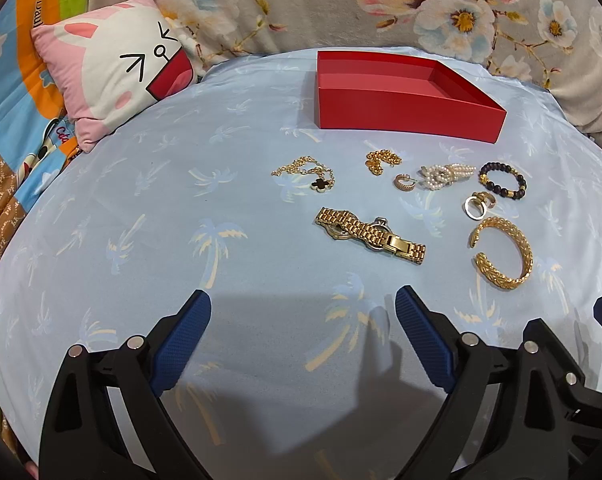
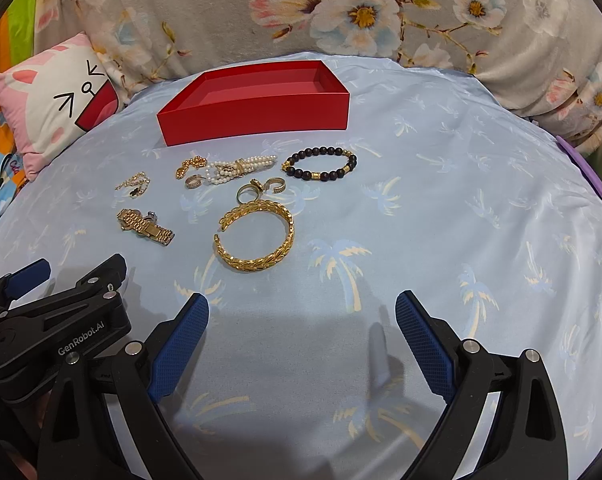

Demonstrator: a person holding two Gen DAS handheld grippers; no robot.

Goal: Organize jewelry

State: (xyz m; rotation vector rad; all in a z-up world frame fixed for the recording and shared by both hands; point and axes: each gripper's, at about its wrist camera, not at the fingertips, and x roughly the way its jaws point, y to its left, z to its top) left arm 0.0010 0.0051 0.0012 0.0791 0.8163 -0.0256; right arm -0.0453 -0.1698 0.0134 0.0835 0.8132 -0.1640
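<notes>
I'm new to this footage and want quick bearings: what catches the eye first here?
The bright red box, open and empty, sits at the far side of the pale blue palm-print sheet. In front of it lies scattered gold jewelry, notably a gold watch and a wide gold cuff bangle.

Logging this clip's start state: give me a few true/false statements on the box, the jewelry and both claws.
1. The red box holds no jewelry. True.
2. The left claw is shut on the gold watch. False: it is open, and the watch lies on the blue cloth.
3. The gold cuff bangle lies nearer the right claw than the dark bead bracelet does. True.
4. The pearl piece sits inside the box. False: it lies on the cloth before it.
5. Both claws are open. True.
</notes>
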